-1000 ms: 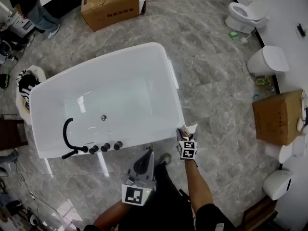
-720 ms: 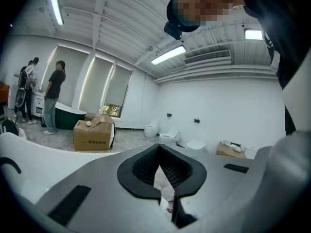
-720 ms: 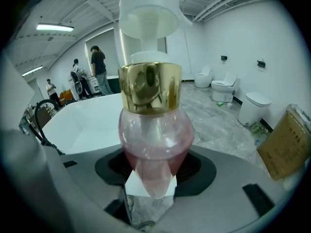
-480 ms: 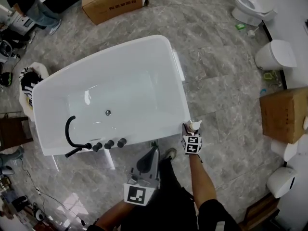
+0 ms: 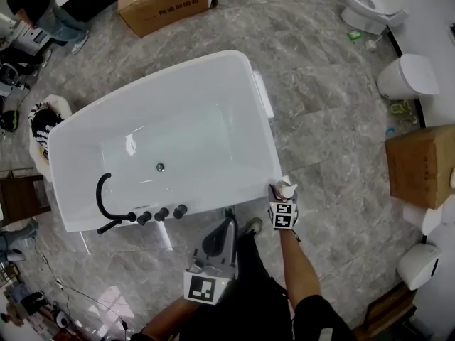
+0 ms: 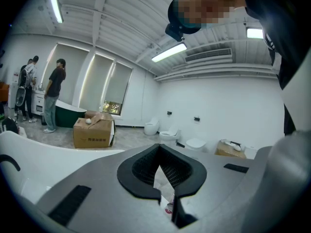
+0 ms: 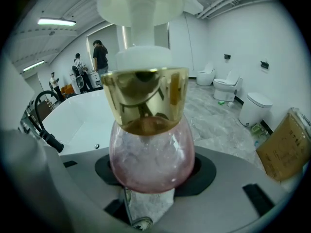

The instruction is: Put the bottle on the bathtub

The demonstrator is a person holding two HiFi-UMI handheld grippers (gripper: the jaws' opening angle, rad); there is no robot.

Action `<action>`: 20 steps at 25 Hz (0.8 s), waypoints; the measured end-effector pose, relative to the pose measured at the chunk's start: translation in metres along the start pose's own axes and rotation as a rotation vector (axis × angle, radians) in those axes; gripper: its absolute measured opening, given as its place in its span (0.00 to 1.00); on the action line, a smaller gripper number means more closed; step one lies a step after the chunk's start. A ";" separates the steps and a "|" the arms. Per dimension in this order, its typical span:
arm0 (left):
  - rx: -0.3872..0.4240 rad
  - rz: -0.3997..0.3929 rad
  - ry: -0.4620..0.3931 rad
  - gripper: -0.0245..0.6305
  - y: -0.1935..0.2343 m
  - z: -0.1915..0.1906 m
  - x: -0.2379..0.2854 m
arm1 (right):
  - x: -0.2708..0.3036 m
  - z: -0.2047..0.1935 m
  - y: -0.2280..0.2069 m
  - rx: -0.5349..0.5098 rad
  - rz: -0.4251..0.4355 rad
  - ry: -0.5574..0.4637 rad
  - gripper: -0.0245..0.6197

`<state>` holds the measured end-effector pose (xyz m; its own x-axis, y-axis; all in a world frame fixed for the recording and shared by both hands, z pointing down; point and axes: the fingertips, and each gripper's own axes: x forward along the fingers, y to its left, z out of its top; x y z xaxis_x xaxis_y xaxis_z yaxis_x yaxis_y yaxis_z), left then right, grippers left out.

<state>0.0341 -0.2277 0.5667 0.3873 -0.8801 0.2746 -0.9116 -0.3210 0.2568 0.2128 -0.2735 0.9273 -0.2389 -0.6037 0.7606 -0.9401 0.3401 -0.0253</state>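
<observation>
Pink bottle [image 7: 151,154], base hidden, clamped by right gripper [image 7: 149,186]; left gripper [image 6: 167,203] fingers [image 6: 140,171] nearly closed.

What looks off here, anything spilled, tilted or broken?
Nothing stands out. The bottle is intact in the right gripper beside the bathtub corner, with no spill visible. Only loose clutter: small green bits on the floor by a toilet and an open cardboard box.

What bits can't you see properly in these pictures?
The bottle: right gripper view, the right tongs cover its base, so whether it touches the bathtub is unclear.
Same bottle, head view: tiny, half behind the tongs.
The cardboard box: print too small, head view.
</observation>
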 end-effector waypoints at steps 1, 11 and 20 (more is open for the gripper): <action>0.001 -0.002 -0.001 0.06 -0.001 0.001 0.000 | -0.001 -0.002 0.001 -0.002 0.000 0.001 0.40; 0.005 -0.012 -0.002 0.06 -0.004 -0.001 -0.006 | -0.006 -0.011 0.008 -0.037 0.004 0.026 0.40; 0.014 -0.016 -0.023 0.06 -0.009 0.005 -0.013 | -0.017 -0.025 0.008 -0.051 0.016 0.061 0.40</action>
<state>0.0369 -0.2148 0.5558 0.3984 -0.8826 0.2495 -0.9074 -0.3396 0.2477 0.2156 -0.2422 0.9306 -0.2365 -0.5532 0.7988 -0.9225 0.3860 -0.0058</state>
